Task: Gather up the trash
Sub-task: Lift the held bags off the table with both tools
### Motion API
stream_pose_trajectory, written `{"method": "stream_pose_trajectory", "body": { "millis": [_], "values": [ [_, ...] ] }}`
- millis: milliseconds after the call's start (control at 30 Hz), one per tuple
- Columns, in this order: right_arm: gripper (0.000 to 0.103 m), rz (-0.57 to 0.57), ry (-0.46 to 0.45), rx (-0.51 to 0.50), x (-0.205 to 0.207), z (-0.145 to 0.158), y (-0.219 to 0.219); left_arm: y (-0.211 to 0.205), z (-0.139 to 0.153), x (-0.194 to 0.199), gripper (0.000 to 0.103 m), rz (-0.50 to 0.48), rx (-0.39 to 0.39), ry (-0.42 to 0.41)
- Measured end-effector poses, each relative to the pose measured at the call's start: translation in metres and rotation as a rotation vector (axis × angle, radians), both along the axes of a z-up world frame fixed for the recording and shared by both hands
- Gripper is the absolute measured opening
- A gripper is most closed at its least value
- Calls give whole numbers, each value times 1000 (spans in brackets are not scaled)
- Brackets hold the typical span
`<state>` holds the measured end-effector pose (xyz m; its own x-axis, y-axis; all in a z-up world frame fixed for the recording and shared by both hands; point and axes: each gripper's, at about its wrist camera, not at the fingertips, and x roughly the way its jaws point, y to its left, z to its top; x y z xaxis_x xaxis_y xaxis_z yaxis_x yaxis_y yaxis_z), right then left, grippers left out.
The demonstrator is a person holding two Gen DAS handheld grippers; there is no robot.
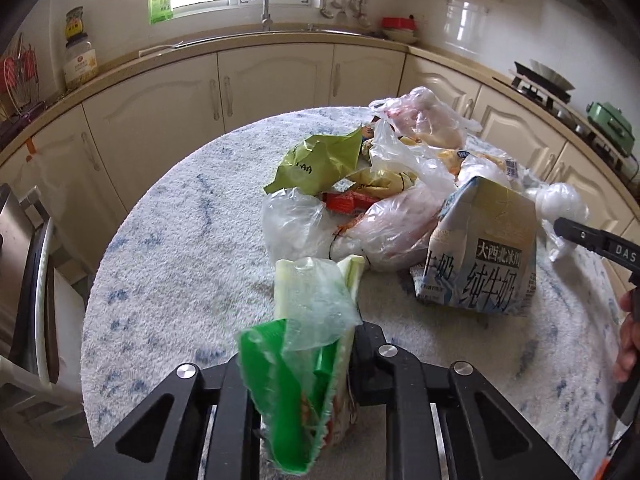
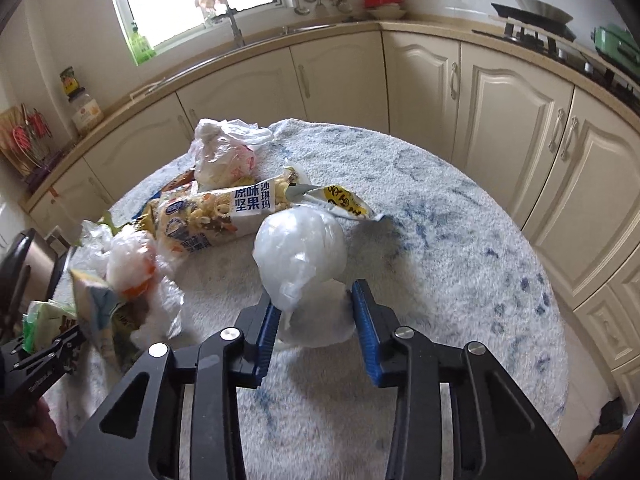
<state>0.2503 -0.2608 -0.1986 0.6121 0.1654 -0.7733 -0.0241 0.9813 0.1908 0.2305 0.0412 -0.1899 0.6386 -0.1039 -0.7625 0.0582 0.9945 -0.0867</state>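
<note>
My left gripper (image 1: 316, 360) is shut on a green and white snack wrapper (image 1: 280, 392) with a clear film flap, held just above the table. In the right wrist view, a white knotted plastic bag (image 2: 300, 248) sits on the table with its lower part between the blue pads (image 2: 266, 324) of my right gripper (image 2: 314, 320). Both pads press against the bag. More trash is heaped at the middle of the table: a crushed milk carton (image 1: 484, 256), a green foil bag (image 1: 316, 164), clear plastic bags (image 1: 292, 220) and a sachima snack pack (image 2: 216, 212).
The round table has a fuzzy white and blue cover (image 1: 180, 260). Cream cabinets (image 2: 500, 128) and a counter curve around it, with a stove (image 2: 536, 20) at the right. A metal bin (image 1: 20, 260) stands beside the table's left edge. A hand (image 1: 628, 340) shows at the right.
</note>
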Motion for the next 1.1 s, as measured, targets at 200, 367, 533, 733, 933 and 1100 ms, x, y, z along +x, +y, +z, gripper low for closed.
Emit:
{"method": "stream_pose_trajectory", "body": {
  "millis": [200,367,533,733,933,1100],
  "values": [
    [54,28,2,-26,-9,1,7,6,3,-22,13,6,-12,-3],
    [73,37,-7,-68,9,0,15,5,10,-29,12,10,-20,-8],
    [73,63,67,-55,5,-17,20,-2,19,-34,12,-1,3,-18],
    [68,107,35,-38,-16,-17,9,-10,20,-40,12,-19,3,-21],
    [34,143,39,-19,-18,-15,-1,-17,20,-44,12,-40,-2,-14],
    [30,151,20,-29,-24,-13,-1,-20,22,-49,11,-47,-14,-18]
  ]
}}
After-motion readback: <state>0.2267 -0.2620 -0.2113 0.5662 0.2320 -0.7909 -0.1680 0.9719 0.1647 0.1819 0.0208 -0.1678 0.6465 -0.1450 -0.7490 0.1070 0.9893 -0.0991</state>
